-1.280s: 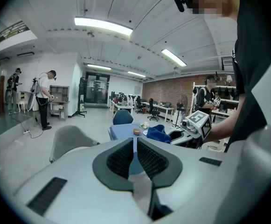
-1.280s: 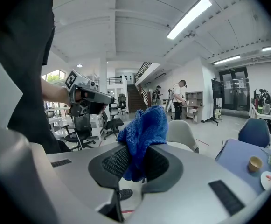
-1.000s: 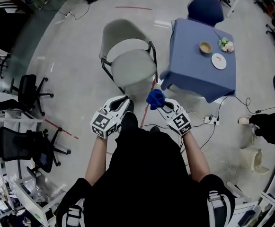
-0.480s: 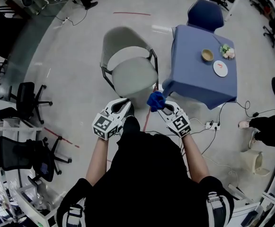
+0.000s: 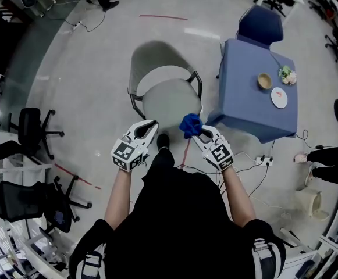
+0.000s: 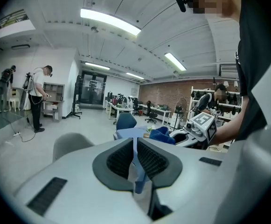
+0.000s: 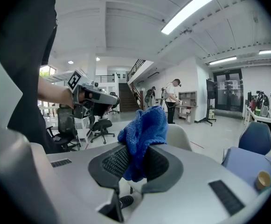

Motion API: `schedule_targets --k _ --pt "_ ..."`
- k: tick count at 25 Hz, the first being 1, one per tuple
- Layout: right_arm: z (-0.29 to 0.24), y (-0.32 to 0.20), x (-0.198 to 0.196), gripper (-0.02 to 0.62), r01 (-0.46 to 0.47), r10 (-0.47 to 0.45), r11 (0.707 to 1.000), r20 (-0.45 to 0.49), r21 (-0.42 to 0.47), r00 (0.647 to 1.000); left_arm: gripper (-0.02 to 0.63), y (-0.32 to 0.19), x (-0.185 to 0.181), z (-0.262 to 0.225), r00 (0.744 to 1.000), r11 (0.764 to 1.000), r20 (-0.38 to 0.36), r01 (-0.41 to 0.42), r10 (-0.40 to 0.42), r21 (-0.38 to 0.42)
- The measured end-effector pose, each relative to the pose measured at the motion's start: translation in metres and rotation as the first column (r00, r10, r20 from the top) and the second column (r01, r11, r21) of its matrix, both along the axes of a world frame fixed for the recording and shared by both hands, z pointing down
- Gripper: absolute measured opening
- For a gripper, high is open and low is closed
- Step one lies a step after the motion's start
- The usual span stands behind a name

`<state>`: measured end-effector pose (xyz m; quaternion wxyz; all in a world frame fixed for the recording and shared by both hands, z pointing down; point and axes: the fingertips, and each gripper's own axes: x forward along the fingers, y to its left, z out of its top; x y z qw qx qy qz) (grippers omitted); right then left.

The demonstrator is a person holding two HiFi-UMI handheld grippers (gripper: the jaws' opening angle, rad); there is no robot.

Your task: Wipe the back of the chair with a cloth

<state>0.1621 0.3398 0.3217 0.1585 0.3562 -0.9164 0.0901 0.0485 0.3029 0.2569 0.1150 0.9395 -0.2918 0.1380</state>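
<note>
Bunching up between the fingers (image 7: 117,159) of your right gripper (image 5: 196,132), the blue cloth (image 5: 190,124) is sitting clamped tight, near the grey chair (image 5: 169,96), at its front edge. Your left gripper (image 5: 151,124) is hovering alongside, fingers nearly touching, holding nothing. Blue-draped surface (image 5: 247,100) is standing just right of the chair.
</note>
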Motion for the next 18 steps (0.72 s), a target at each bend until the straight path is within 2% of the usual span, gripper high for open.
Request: schedule_targets --k 6,18 --pt "0.012 -0.072 -0.033 0.083 0.006 -0.007 0.999 -0.019 -0.046 1.000 0.043 -0.076 -0.034 0.000 1.000 1.000 -0.016 0.001 -0.002 -0.009" --pt "0.011 -0.183 -0.144 0.083 0.045 -0.049 0.997 -0.061 -0.067 0.997 0.041 -0.178 -0.142 0.014 0.999 0.998 -0.051 0.012 -0.016 -0.062"
